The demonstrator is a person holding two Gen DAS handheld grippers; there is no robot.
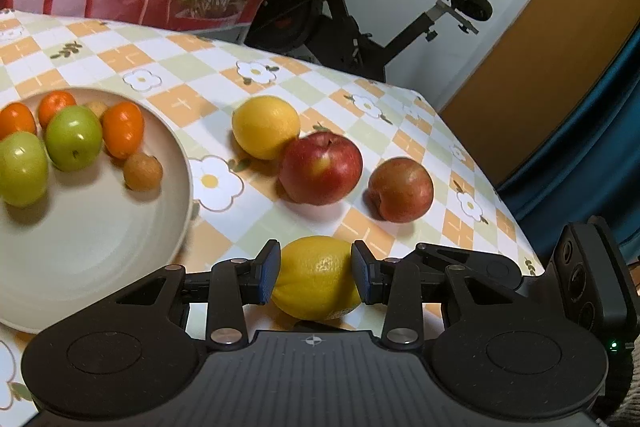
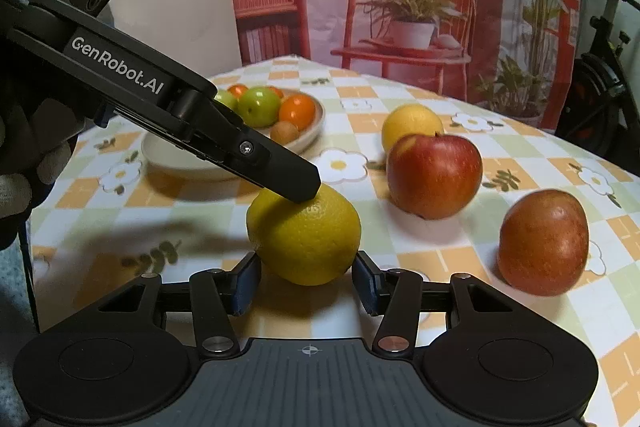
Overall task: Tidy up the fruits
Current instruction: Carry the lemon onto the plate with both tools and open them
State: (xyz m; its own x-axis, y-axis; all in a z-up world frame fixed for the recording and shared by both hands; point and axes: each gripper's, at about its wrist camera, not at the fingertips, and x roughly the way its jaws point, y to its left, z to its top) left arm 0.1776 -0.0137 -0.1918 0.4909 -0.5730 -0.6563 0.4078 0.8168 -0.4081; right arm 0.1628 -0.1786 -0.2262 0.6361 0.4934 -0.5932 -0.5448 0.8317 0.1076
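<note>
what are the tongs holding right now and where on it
The left tongs grip the near lemon across its middle, one pad on each side. The right tongs only straddle the same lemon's near end; whether they touch it cannot be told.

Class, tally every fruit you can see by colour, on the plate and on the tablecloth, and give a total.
Yellow: 2, one between the left gripper fingers, one behind.
Red: 2.
Green: 2.
Orange: 3.
Tan-brown: 2.
Total: 11

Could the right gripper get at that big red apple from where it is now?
Probably yes. The right gripper has only the lemon between its fingers; the red apple sits beyond, to the right, with bare tablecloth between.
</note>
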